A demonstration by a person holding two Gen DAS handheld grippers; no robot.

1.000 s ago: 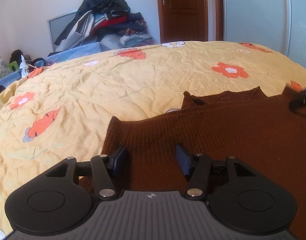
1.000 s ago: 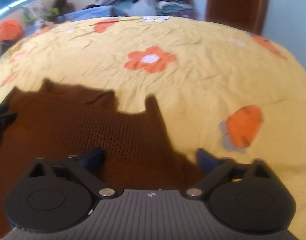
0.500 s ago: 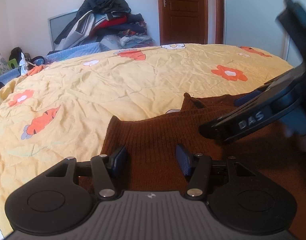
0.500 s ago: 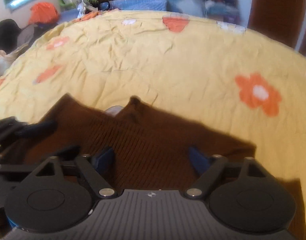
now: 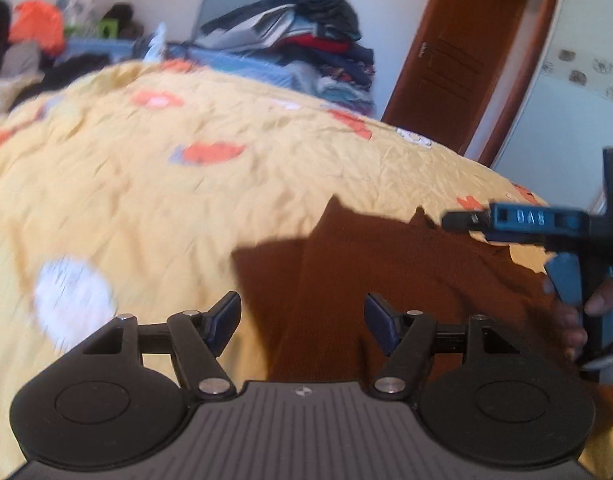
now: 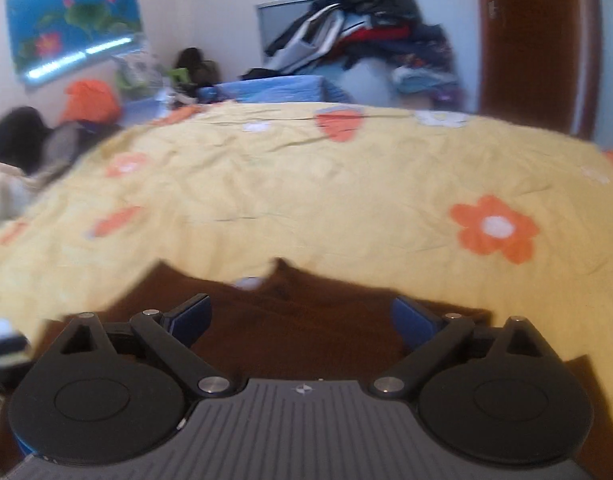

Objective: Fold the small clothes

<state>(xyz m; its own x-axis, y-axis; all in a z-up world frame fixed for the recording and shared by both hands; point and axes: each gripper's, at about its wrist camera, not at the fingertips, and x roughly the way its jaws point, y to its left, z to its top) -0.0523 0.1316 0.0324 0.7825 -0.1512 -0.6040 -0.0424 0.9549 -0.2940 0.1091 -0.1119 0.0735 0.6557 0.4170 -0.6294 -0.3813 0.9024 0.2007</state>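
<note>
A brown knitted garment [image 5: 406,276] lies flat on the yellow flowered bedspread [image 5: 186,208]. My left gripper [image 5: 302,322] is open and empty, held above the garment's left edge. The right gripper's body [image 5: 562,232] shows at the right of the left wrist view, over the garment's far side. In the right wrist view the garment [image 6: 298,328] lies below my right gripper [image 6: 302,320], which is open wide and empty. Both views are blurred.
A pile of clothes [image 5: 306,36] sits beyond the bed's far edge, next to a brown door [image 5: 454,52]. More clutter and an orange bundle [image 6: 92,100] lie at the far left. A poster [image 6: 70,12] hangs on the wall.
My left gripper has opened wider, lifted and swung to the left off the garment's edge. My right gripper has moved further left and up over the garment.
</note>
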